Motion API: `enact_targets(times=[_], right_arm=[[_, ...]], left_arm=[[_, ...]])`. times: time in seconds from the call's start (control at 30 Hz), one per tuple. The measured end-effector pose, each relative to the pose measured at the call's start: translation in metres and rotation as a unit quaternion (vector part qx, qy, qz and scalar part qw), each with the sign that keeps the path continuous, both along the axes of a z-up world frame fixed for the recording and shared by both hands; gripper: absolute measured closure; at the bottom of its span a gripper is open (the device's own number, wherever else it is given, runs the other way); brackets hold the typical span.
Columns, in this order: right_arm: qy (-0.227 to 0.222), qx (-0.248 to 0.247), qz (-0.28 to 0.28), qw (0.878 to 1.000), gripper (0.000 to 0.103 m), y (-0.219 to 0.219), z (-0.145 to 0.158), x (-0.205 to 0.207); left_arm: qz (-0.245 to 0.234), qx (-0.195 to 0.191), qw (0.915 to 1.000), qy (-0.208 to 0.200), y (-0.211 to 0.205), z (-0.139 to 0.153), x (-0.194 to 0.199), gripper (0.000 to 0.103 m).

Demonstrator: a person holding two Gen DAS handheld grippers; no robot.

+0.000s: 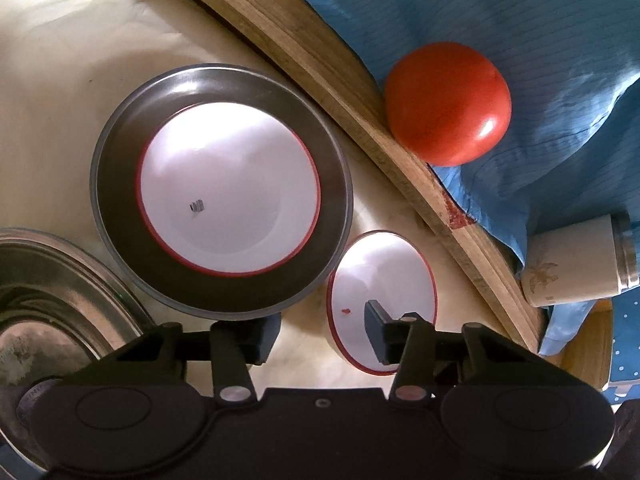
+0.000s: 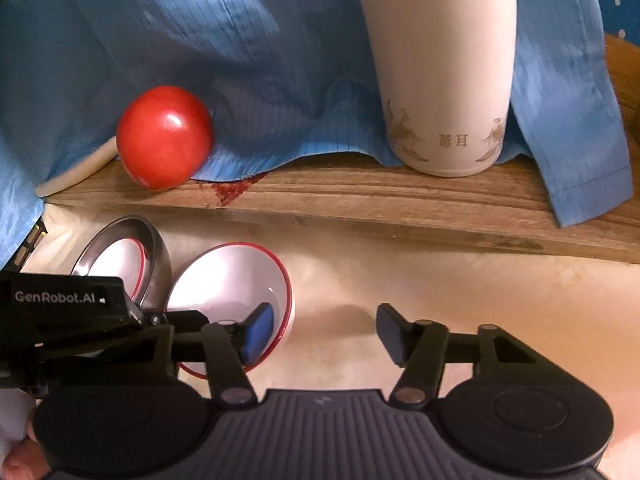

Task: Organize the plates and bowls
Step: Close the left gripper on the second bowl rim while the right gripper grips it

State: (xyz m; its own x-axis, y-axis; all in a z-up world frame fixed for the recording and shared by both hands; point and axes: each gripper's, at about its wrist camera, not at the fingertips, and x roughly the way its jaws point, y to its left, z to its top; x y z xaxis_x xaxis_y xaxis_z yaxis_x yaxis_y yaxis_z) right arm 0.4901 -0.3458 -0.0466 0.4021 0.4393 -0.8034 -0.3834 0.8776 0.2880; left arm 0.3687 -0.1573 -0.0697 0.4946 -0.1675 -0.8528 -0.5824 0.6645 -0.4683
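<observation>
Nearest the camera, the left gripper [image 1: 326, 330] has its jaws partly open and holds nothing, but the rim of the small white bowl [image 1: 382, 280] sits between its fingers, one inside the bowl and one outside. The right gripper [image 2: 324, 328] is also partly open and empty; one finger [image 2: 256, 332] dips into the same small white bowl [image 2: 240, 280] and the other hangs over the bare table beside it. I think the step now is to pick up this bowl. To do it well, squeeze only on the rim, lift straight up, and let just one gripper hold it. The bowl almost touches the steel plate [image 1: 222, 188], which already carries a bigger white bowl [image 1: 230, 192]. A big steel dish [image 1: 56, 300] lies on the far side of that plate from the small bowl. Past the small bowl runs the wooden board [image 2: 360, 200], a raised edge to stay clear of. On it sit a tomato [image 2: 164, 136], a white flask [image 2: 440, 80] and a blue cloth [image 2: 240, 60]. The open room is the bare table beside the small bowl, in front of the board.
</observation>
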Motion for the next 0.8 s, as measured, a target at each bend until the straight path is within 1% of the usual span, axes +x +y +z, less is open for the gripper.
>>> enact_targets(times=[0.03,0.1,0.17,0.2,0.27,0.33,0.5,0.63,0.7,0.77,0.8], right_arm=[[0.002,0.004,0.002,1.000,0.052,0.002,-0.002,0.000],[0.003,0.013,0.004,1.000,0.057,0.004,-0.004,0.000],[0.004,0.024,0.006,1.000,0.064,0.003,-0.005,-0.001],[0.006,0.030,0.005,1.000,0.066,0.002,-0.005,-0.001],[0.009,0.042,0.006,0.999,0.072,0.002,-0.006,-0.002],[0.011,0.049,0.008,0.999,0.076,-0.001,-0.005,-0.002],[0.026,0.064,-0.004,0.998,0.077,-0.002,-0.006,0.000],[0.032,0.075,-0.015,0.997,0.077,-0.004,-0.007,-0.002],[0.034,0.079,-0.024,0.996,0.078,-0.005,-0.008,-0.003],[0.038,0.087,-0.029,0.995,0.083,-0.008,-0.008,-0.006],[0.038,0.088,-0.032,0.995,0.084,-0.009,-0.008,-0.007]], left_arm=[[-0.001,0.001,1.0000,0.001,0.000,0.000,0.001,0.061],[-0.010,0.003,0.9999,0.003,0.000,0.000,0.001,0.069],[-0.020,0.006,0.9998,0.006,-0.003,0.000,0.005,0.075],[-0.023,0.008,0.9996,0.011,-0.004,0.000,0.006,0.076],[-0.029,0.012,0.9994,0.017,-0.006,0.000,0.007,0.076],[-0.032,0.015,0.9992,0.021,-0.009,-0.001,0.009,0.076],[-0.044,0.023,0.9983,0.031,-0.013,-0.001,0.016,0.076],[-0.043,0.028,0.9979,0.038,-0.017,0.000,0.020,0.076],[-0.050,0.029,0.9976,0.038,-0.017,0.000,0.022,0.081],[-0.054,0.024,0.9977,0.034,-0.019,-0.001,0.025,0.085],[-0.056,0.022,0.9976,0.033,-0.021,0.000,0.027,0.088]])
